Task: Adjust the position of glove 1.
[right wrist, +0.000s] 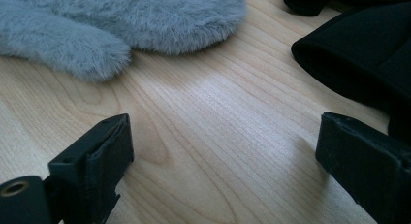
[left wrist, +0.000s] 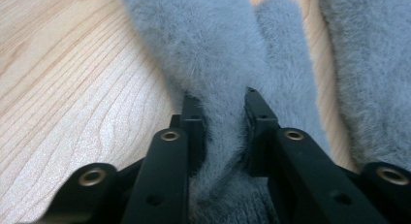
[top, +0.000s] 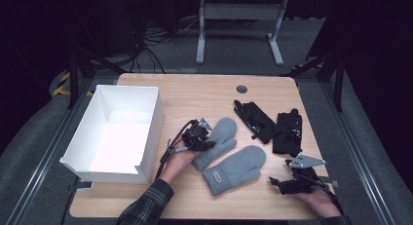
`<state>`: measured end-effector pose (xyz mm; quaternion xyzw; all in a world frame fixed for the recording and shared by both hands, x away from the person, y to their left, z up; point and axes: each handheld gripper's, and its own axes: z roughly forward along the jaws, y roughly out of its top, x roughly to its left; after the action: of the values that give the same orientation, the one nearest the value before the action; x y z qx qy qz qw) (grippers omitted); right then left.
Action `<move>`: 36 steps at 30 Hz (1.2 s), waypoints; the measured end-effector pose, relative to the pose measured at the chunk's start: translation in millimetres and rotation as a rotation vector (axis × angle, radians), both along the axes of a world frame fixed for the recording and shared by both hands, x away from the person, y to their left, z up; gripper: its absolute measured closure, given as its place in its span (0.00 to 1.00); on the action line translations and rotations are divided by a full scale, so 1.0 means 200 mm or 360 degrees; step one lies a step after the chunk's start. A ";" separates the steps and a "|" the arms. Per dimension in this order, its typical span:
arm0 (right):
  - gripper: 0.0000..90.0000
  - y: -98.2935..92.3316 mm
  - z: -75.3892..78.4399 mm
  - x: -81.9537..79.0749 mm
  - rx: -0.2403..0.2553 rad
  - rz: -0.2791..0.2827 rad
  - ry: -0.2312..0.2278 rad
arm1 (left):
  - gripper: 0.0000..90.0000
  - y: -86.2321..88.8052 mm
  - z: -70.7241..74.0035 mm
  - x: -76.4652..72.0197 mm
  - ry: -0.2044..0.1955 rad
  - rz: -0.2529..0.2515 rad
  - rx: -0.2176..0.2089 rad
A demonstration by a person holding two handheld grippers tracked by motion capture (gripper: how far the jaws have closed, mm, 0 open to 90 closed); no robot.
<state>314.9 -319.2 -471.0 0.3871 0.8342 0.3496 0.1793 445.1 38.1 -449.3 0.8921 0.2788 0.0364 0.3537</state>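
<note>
We are squeezing the left claw (left wrist: 220,112) on the cuff of one fuzzy grey mitten (top: 217,140). The other mitten (top: 235,169) is lying just beside it. The white box (top: 149,132) is sitting near our other side. Our right claw (right wrist: 223,156) is hanging wide open over bare table (right wrist: 218,136), with black gloves (top: 270,125) just ahead.
</note>
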 end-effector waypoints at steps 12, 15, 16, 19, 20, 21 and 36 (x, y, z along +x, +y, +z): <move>0.08 0.00 0.00 0.00 0.0002 0.0000 0.0000 | 0.89 0.05 0.16 -0.03 0.0033 -0.0083 -0.0145; 0.08 0.00 0.00 0.00 -0.0001 -0.0002 0.0000 | 0.89 0.06 0.20 -0.06 0.0036 -0.0121 -0.0167; 0.08 0.00 0.00 0.00 0.0002 0.0000 0.0000 | 0.89 0.06 0.21 -0.06 0.0038 -0.0125 -0.0169; 0.08 0.00 0.00 0.00 0.0000 -0.0002 0.0000 | 0.89 0.05 0.25 -0.08 0.0046 -0.0165 -0.0182; 0.08 0.00 0.00 0.00 0.0000 0.0000 0.0000 | 0.89 0.05 0.27 -0.09 0.0054 -0.0179 -0.0211; 0.08 0.00 0.00 0.00 0.0000 -0.0001 0.0000 | 0.89 0.05 0.28 -0.10 0.0061 -0.0197 -0.0222; 0.08 0.00 0.00 0.00 0.0000 -0.0002 0.0000 | 0.89 -0.14 0.29 -0.23 0.0159 -0.0455 -0.0179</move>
<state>314.9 -319.2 -471.0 0.3876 0.8339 0.3495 0.1796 399.4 9.4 -391.1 0.9022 0.1679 -0.0745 0.3902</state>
